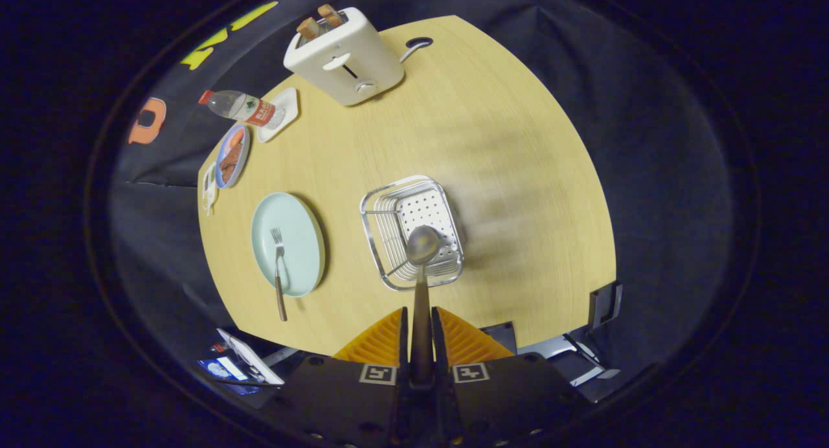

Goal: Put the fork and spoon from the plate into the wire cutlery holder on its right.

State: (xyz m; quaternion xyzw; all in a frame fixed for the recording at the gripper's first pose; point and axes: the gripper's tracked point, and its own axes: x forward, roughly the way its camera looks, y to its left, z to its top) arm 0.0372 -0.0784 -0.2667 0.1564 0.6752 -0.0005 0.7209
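Carrying the spoon [421,267] to the wire holder [412,232], first of the two transfers as I read it. My gripper [421,335] is pinched on the spoon's handle, both fingers pressing it from either side, so the grip looks solid.

Spoon's long axis runs straight out along the fingers, handle back between them, bowl forward. The bowl sits over the holder's near rim, overlapping the perforated insert from this angle. Can't tell its height above the basket, and can't tell whether it touches the wire.

Next move, my judgement: push slightly forward so the bowl clears the near rim, tip it down into the basket, then spread the fingers and let the handle rest on the rim or drop inside. Risk is the handle catching the wire and tipping the light holder.

The fork [278,271] is not yet moved. It lies on the pale plate [299,223], left of the holder and apart from it. Tines point away from me toward the plate's middle; the handle points back toward me and overhangs the plate's near rim onto the table [505,144]. Its axis is roughly parallel to the spoon's. That overhanging handle is the obvious place to grab next.
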